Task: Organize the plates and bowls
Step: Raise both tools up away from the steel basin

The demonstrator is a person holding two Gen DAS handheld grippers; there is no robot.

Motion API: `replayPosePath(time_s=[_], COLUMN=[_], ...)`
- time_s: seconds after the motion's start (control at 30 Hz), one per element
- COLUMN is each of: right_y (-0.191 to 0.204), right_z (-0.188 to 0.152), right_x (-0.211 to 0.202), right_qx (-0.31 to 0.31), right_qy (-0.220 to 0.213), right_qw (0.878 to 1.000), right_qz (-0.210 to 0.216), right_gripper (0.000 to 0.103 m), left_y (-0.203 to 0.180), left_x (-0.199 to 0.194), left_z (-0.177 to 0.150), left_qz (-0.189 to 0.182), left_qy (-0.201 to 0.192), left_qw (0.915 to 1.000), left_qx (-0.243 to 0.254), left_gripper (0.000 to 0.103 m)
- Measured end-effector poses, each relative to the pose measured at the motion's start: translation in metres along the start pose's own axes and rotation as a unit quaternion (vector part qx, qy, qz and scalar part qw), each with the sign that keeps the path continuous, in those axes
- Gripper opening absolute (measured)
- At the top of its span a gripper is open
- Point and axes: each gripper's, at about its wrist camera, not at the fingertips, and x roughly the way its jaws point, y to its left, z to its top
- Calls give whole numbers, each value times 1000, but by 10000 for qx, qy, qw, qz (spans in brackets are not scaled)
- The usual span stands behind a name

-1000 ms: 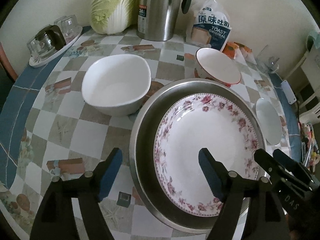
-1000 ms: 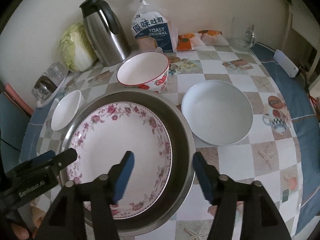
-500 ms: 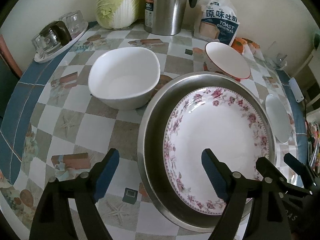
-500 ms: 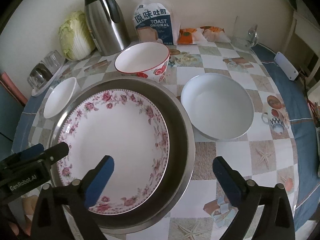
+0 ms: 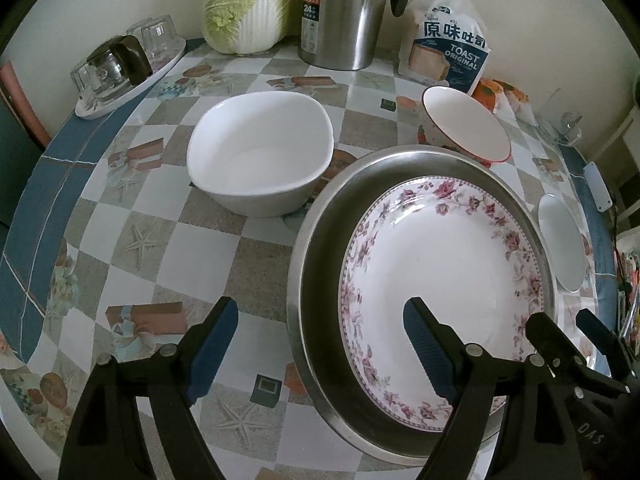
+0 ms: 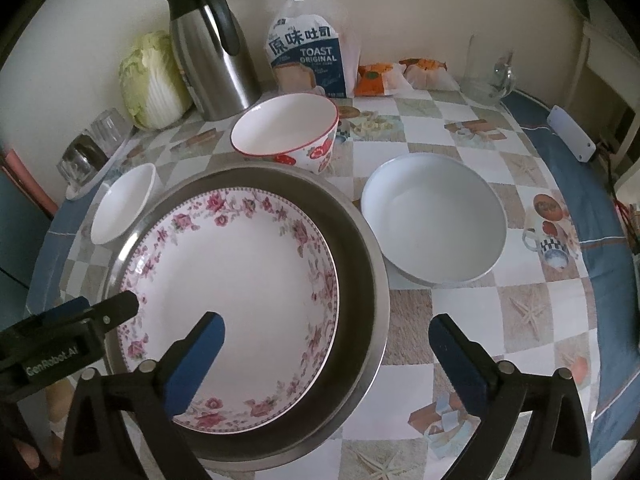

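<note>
A floral-rimmed plate [image 5: 444, 280] lies inside a wide steel basin [image 5: 316, 248]; both show in the right wrist view, plate [image 6: 240, 280] and basin [image 6: 360, 248]. A white squarish bowl [image 5: 260, 160] [image 6: 124, 208] stands left of the basin. A red-rimmed flowered bowl [image 5: 466, 128] [image 6: 286, 136] stands behind it. A shallow white bowl [image 6: 434, 216] [image 5: 562, 240] stands to its right. My left gripper [image 5: 320, 344] is open and empty over the basin's left rim. My right gripper [image 6: 326, 348] is open and empty over the basin's right rim.
At the back stand a steel thermos [image 6: 212, 48], a cabbage [image 6: 152, 80], a toast bag [image 6: 306, 60] and snack packets [image 6: 376, 76]. A tray with upturned glasses [image 5: 124, 68] sits at the far left. A glass mug [image 6: 486, 76] and white remote [image 6: 570, 132] lie at the right.
The right gripper has opened wide from a narrower gap. Both grippers have drawn back and up a little from the plate and basin. The dishes have not moved.
</note>
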Motion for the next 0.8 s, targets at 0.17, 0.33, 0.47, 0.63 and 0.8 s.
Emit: replayPosePath(time_s=[0.17,0.33,0.47,0.63,0.8], right_y=[0,-2,-6,-12,-14], right_z=[1,0,-1,-3,-4], right_x=[-4,-7,-13,-21,-31], right_qx=[36,77,186,356,537], right_qy=[-115,-143,-177,-260,-298], right_qw=[9999,9998,9996,9990,9980], right_qz=[78,93,75,110,179], right_gripper=[103,103,103,103,103], left_y=[0,0,-1,-5,-2], left_x=[-1,-4,-8,-15,-16], left_z=[0,1,1,1,1], left_qz=[17,46,19,-81,-140], left_qy=[-26,-73,-120,-181,-145], left_qw=[10000,10000,9999,9998,9998], left_qx=[-3,1,11,48,-16], left_gripper=[86,86,86,86,86])
